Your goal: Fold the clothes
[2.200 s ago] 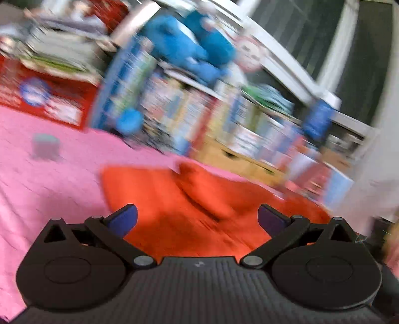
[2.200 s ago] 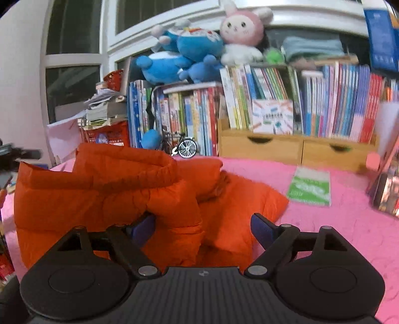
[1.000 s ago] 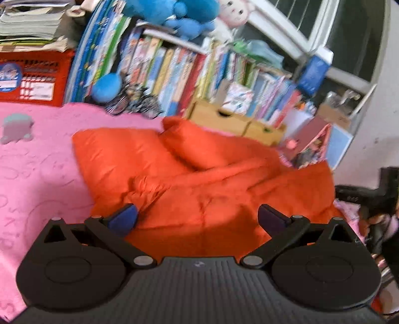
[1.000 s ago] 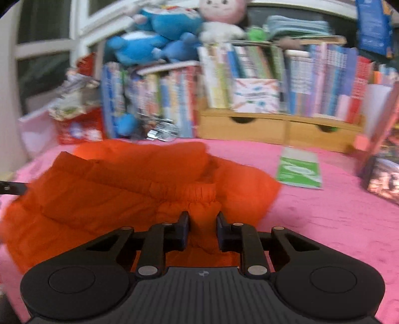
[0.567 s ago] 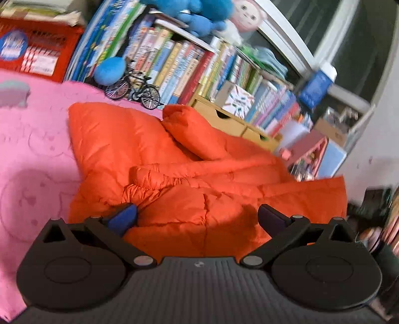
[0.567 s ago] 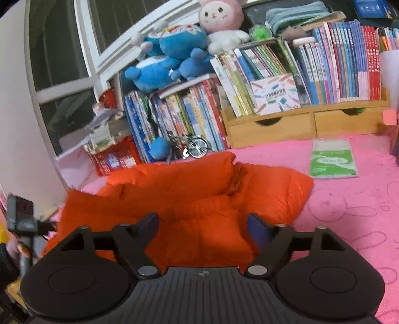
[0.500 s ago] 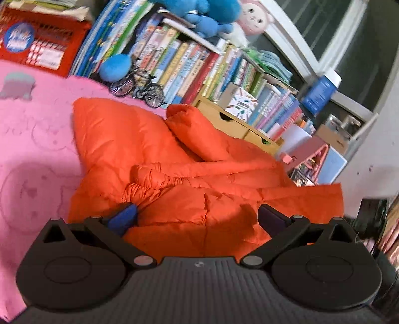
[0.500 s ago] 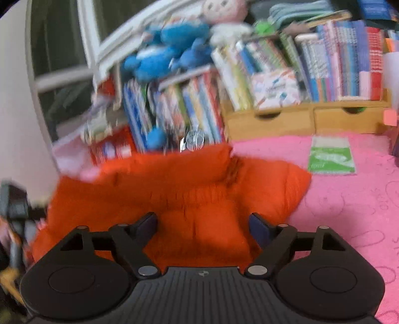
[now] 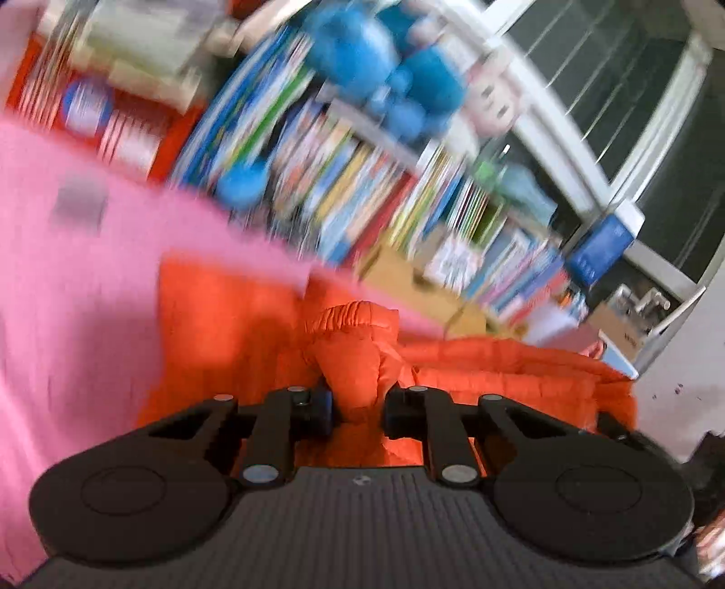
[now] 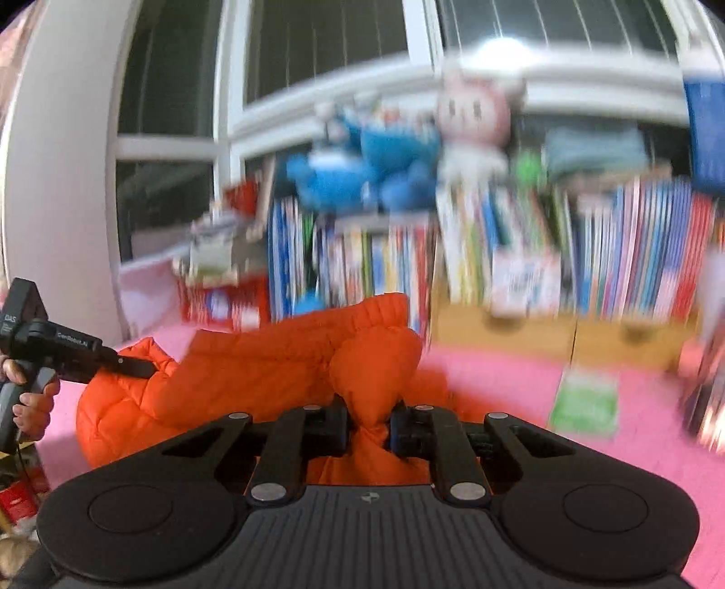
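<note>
Where both views meet, the orange jacket (image 9: 494, 371) lies bunched on the pink cover (image 9: 77, 290), its padded bulk raised in folds rather than flat. Left gripper (image 9: 358, 407): both fingers are drawn in and clamped on a puffy fold with an elastic cuff above it; fabric fills the gap between them. Right gripper (image 10: 369, 426): fingers likewise closed, pinching a narrow neck of jacket (image 10: 253, 367) fabric that bulges above the grip.

Only the right wrist view shows the other tool from outside: its black body (image 10: 54, 344) enters at the left edge, its tip buried in the jacket's far end, with the person's hand (image 10: 31, 407) wrapped on the handle. That view also shows a green booklet (image 10: 584, 403) lying on the cover to the right, well apart from the jacket, and a pink-and-white plush (image 10: 476, 122) on top of the books.

Only the left wrist view shows a grey blurred object (image 9: 79, 204) on the cover at the left, identity not determinable, and a red crate (image 9: 104, 122) behind it.

Both views show the bookshelf (image 10: 589, 253) beyond the cover, blue plush toys (image 9: 385, 77) on it, and dark windows (image 10: 317, 41) above. Background is motion-blurred in both.
</note>
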A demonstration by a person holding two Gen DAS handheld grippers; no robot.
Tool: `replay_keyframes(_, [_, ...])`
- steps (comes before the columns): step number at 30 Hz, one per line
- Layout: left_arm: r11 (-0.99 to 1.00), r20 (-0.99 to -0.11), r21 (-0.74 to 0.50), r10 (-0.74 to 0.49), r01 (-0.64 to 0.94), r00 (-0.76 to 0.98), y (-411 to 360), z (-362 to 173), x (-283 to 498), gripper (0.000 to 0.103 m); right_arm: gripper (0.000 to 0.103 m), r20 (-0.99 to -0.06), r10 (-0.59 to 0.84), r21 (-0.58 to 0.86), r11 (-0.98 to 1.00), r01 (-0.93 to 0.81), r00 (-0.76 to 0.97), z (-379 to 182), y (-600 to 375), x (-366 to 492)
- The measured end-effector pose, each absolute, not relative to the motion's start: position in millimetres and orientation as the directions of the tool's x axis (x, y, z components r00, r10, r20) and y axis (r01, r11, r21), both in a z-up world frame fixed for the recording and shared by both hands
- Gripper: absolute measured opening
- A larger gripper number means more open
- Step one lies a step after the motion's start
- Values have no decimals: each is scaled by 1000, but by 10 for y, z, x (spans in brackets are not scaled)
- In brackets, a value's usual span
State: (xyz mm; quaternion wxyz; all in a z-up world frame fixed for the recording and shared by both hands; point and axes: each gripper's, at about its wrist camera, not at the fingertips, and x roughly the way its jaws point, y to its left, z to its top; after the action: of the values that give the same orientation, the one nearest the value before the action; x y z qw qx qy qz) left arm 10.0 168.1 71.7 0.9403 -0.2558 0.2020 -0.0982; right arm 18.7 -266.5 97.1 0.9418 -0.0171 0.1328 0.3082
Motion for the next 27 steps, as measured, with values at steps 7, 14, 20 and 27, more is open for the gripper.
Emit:
replay_keyframes(7, [963, -291, -270, -76, -6, 954, 1504, 1035, 918, 19, 17, -252, 442, -34, 885, -464, 861, 1297, -2415, 1123])
replay_keyframes(14, [989, -420, -70, 93, -134, 903, 1378, 492, 1500, 23, 19, -457, 328, -6, 928, -372, 827, 610, -2117, 2004])
replay_keyframes(20, [977, -452, -19, 182, -214, 873, 1528, 223, 1574, 54, 26, -533, 319, 40, 935, -353, 784, 139, -2199, 2083])
replay_keyframes(27, [967, -435, 23, 239, -254, 868, 1613, 270, 1501, 73, 52, -490, 345, 120, 936, -330, 801, 136, -2345, 2149])
